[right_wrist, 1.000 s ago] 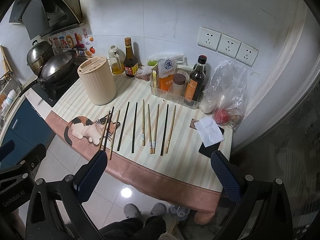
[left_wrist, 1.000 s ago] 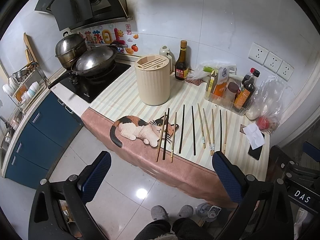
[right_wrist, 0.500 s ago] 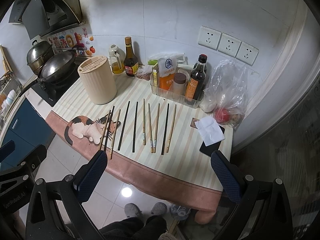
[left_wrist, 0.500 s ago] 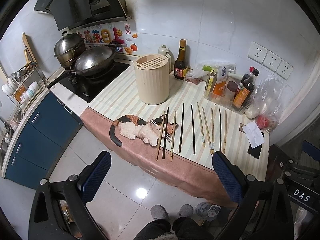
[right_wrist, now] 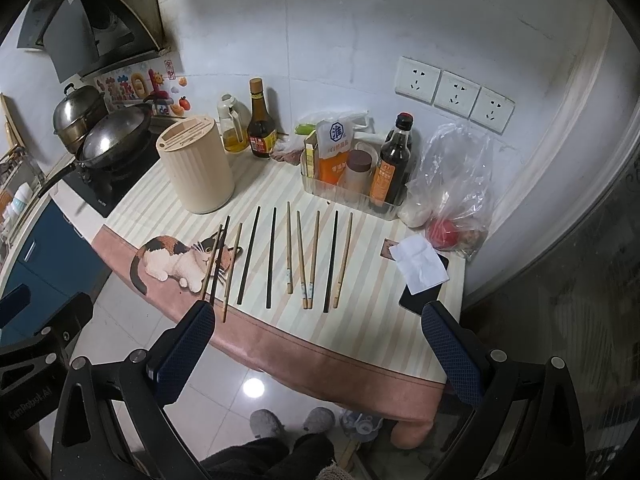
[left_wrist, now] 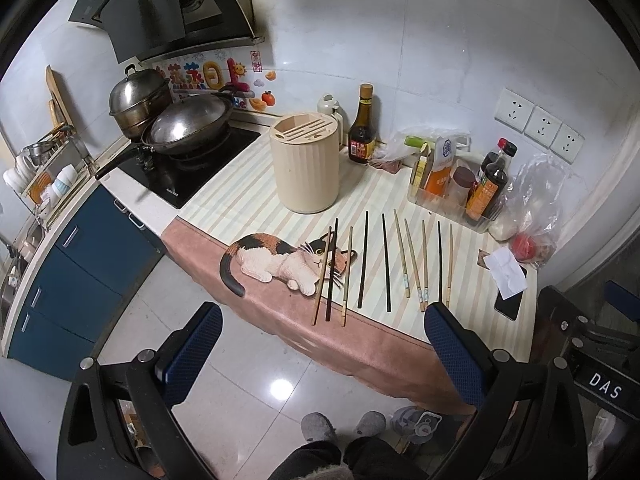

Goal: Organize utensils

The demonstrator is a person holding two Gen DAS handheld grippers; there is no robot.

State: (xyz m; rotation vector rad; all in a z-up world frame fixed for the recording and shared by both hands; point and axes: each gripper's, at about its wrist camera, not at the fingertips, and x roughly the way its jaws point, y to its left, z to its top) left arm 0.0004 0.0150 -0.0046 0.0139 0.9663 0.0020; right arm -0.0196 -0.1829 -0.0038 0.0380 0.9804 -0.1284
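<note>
Several chopsticks, some dark (left_wrist: 363,259) and some pale wood (left_wrist: 401,252), lie in a row on the striped tablecloth (left_wrist: 256,200); they also show in the right wrist view (right_wrist: 271,257). A beige slotted utensil holder (left_wrist: 305,163) stands upright behind them, also in the right wrist view (right_wrist: 196,170). My left gripper (left_wrist: 324,354) is open and empty, held above the floor in front of the table edge. My right gripper (right_wrist: 318,354) is open and empty, in front of the table edge too.
A wok (left_wrist: 188,122) and a steel pot (left_wrist: 138,100) sit on the hob at left. A clear tray of sauce bottles (left_wrist: 460,188), a dark bottle (left_wrist: 363,130), a plastic bag (left_wrist: 532,208), a tissue on a phone (left_wrist: 506,276) crowd the back and right.
Both grippers have drifted slightly closer to the table; the chopsticks and holder have not moved.
</note>
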